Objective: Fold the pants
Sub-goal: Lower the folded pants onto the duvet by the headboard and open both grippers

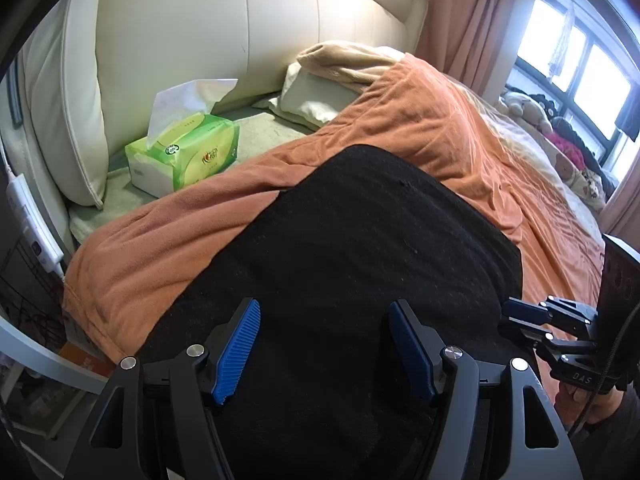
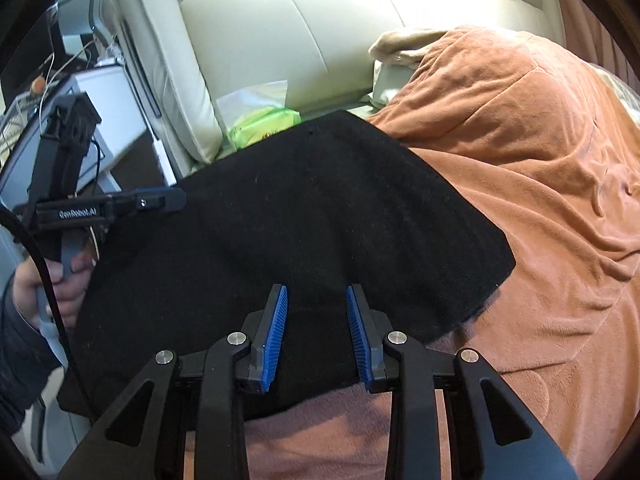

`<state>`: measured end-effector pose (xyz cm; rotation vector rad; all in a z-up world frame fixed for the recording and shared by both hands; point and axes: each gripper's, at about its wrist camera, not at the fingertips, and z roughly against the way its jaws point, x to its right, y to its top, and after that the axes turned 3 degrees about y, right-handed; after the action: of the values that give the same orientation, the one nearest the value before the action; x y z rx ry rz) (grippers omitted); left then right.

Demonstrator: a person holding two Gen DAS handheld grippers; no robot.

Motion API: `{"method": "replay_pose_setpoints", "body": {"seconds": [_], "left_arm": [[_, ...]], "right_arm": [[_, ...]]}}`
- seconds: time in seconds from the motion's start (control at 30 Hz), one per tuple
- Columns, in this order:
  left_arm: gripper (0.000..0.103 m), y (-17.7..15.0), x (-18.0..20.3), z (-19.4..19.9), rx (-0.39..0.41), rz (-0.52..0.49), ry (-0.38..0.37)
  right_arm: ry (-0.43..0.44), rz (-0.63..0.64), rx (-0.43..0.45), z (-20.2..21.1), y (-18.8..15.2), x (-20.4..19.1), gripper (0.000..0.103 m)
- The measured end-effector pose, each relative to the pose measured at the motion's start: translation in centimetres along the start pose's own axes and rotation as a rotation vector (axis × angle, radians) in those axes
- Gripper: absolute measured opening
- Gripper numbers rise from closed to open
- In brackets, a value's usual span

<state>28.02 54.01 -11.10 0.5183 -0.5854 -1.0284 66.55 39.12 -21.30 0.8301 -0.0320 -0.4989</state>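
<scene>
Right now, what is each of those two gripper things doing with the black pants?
Left gripper: open, over the black pants, nothing held.
Right gripper: open, narrower gap, over the pants' near edge, pads not pressing cloth.

Orange blanket (image 1: 420, 128) covers most of the bed, rumpled. Cream padded headboard (image 1: 240, 20) behind it. Green tissue pack (image 1: 184, 156) sits on the pale sheet near the headboard, one tissue sticking up. White pillow (image 1: 312, 100) lies beside the blanket's edge, beige throw (image 1: 344, 60) draped over it. Pink curtain (image 1: 480, 12) hangs beside a bright window (image 1: 580, 64). Stuffed toys (image 1: 528, 108) lie below the window.
</scene>
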Motion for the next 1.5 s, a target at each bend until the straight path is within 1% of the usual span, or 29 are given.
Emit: {"method": "replay_pose_setpoints", "body": {"seconds": [0.07, 0.17, 0.3, 0.4, 0.5, 0.53, 0.6, 0.63, 0.67, 0.7, 0.77, 0.8, 0.87, 0.93, 1.03, 1.1, 1.2, 1.27, 1.3, 1.33, 1.37, 1.43, 1.5], "left_arm": [[0.069, -0.6, 0.6, 0.6, -0.001, -0.018, 0.011], [0.069, -1.6, 1.3, 1.5, -0.008, -0.025, 0.01], [0.069, -2.6, 2.8, 2.7, -0.014, -0.042, 0.017], [0.069, -3.3, 4.4, 4.0, -0.008, -0.055, -0.004], [0.069, -4.0, 6.0, 5.0, 0.006, -0.062, -0.003], [0.067, -4.2, 6.5, 5.3, 0.014, -0.061, -0.005], [0.056, -4.7, 7.6, 5.9, 0.027, -0.064, -0.021], [0.052, -4.8, 8.2, 6.0, 0.026, -0.067, -0.026], [0.048, -5.1, 8.9, 6.1, 0.022, -0.072, -0.036], [0.045, -5.3, 9.5, 6.0, 0.017, -0.078, -0.044], [0.037, -5.9, 10.7, 5.8, 0.001, -0.087, -0.057], [0.035, -6.2, 11.2, 5.7, -0.008, -0.088, -0.064], [0.033, -6.9, 12.2, 5.3, -0.028, -0.094, -0.077], [0.033, -7.5, 13.0, 5.0, -0.04, -0.097, -0.073], [0.033, -8.5, 13.5, 4.9, -0.054, -0.07, -0.064], [0.032, -9.1, 14.0, 5.2, -0.064, -0.063, -0.065], [0.032, -9.8, 14.7, 5.8, -0.08, -0.077, -0.061], [0.032, -10.0, 14.9, 6.6, -0.083, -0.07, -0.067], [0.033, -10.0, 15.0, 7.0, -0.08, -0.065, -0.073], [0.033, -9.9, 15.3, 7.5, -0.077, -0.063, -0.075], [0.033, -9.9, 15.6, 8.0, -0.073, -0.066, -0.068], [0.033, -9.8, 16.3, 8.8, -0.059, -0.081, -0.057], [0.033, -9.7, 17.2, 9.7, -0.053, -0.1, -0.055]], "right_arm": [[-0.005, -0.02, -0.008, 0.3, -0.3, 0.2, 0.028], [-0.04, -0.031, -0.021, 1.0, -0.8, -0.1, 0.028], [-0.069, -0.052, -0.05, 2.7, -0.9, -0.5, 0.028], [-0.048, -0.069, -0.026, 5.1, -0.9, -0.9, 0.028], [-0.029, -0.067, 0.016, 7.6, -1.0, -1.3, 0.028], [-0.022, -0.065, 0.025, 8.3, -1.1, -1.4, 0.028], [-0.019, -0.061, 0.041, 9.9, -1.2, -1.7, 0.028], [-0.019, -0.06, 0.047, 10.8, -1.4, -1.8, 0.028], [-0.016, -0.062, 0.051, 11.4, -1.6, -1.8, 0.028], [-0.015, -0.067, 0.056, 12.2, -1.7, -1.7, 0.029], [-0.017, -0.086, 0.063, 13.8, -2.5, -1.5, 0.029], [-0.02, -0.095, 0.067, 14.6, -2.9, -1.2, 0.029], [-0.033, -0.104, 0.075, 15.9, -3.7, -0.9, 0.029], [-0.047, -0.118, 0.082, 17.7, -4.9, -0.5, 0.029], [-0.064, -0.151, 0.09, 20.2, -6.7, -0.1, 0.029], [-0.081, -0.17, 0.096, 22.0, -7.8, 0.3, 0.029], [-0.105, -0.197, 0.091, 23.6, -9.2, 0.5, 0.029], [-0.131, -0.222, 0.081, 24.7, -10.0, 0.8, 0.03], [-0.155, -0.229, 0.076, 25.1, -10.3, 0.9, 0.038], [-0.178, -0.235, 0.075, 25.6, -10.5, 0.9, 0.047], [-0.188, -0.24, 0.081, 26.3, -10.8, 0.8, 0.052], [-0.196, -0.248, 0.095, 27.7, -11.0, 0.4, 0.065], [-0.215, -0.249, 0.109, 29.4, -11.3, -0.1, 0.069]]}}
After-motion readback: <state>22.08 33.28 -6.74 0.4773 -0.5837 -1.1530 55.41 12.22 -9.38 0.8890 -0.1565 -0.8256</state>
